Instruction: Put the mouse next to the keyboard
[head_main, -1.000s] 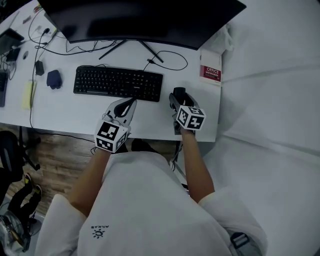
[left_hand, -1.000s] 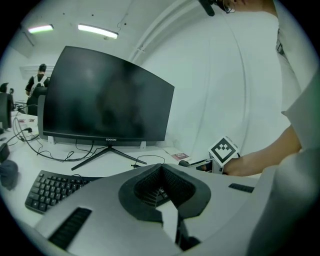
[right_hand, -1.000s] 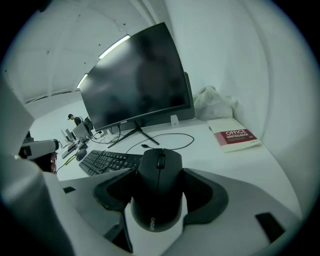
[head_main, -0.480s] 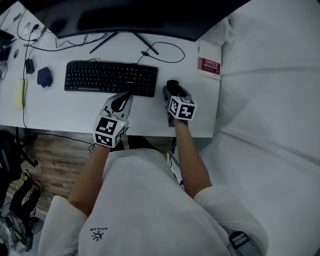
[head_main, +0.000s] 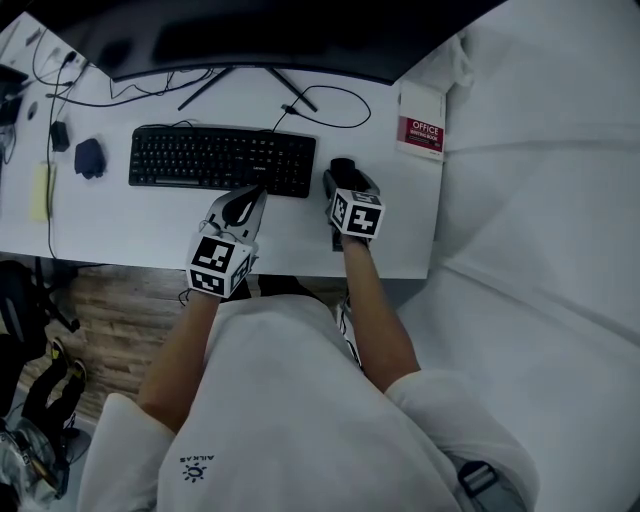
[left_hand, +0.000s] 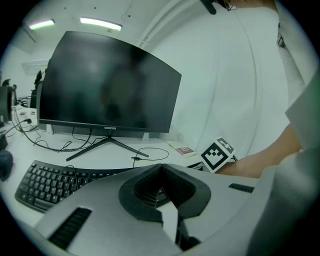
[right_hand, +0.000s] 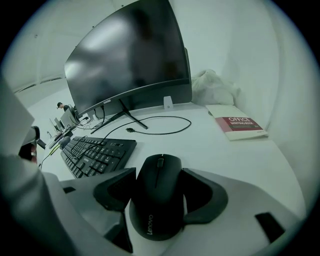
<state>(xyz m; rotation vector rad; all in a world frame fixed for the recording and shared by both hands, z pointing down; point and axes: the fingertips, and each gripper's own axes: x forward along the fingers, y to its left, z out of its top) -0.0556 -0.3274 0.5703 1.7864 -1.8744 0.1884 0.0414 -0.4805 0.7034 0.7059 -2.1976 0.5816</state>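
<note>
**Mouse clamped at the keyboard's right end**

The black, rounded Lenovo mouse (right_hand: 156, 200) sits between the jaws of the right gripper (head_main: 345, 192). The dark pads press on both of its flanks, so the tongs are closed on it. The mouse points toward the back of the white desk (head_main: 130, 225), just beside the right end of the flat black keyboard (head_main: 220, 160) and apart from it. The views do not show whether the mouse's underside touches the desk.

The left gripper (head_main: 248, 205) hangs at the keyboard's front edge, near that same end and to the left of the mouse. Its jaws are brought together with nothing between them.

Behind the mouse, a loose black cable (head_main: 335, 100) loops across the desk from the foot of the wide, dark curved monitor (right_hand: 130, 60). A red-and-white booklet printed "OFFICE" (head_main: 421, 135) lies to the right near the desk edge, well apart from the mouse, and a crumpled white bag (right_hand: 215, 87) lies beyond it. A small dark blue object (head_main: 89, 155) lies left of the keyboard, with a pale yellow strip (head_main: 40, 190) further left
</note>
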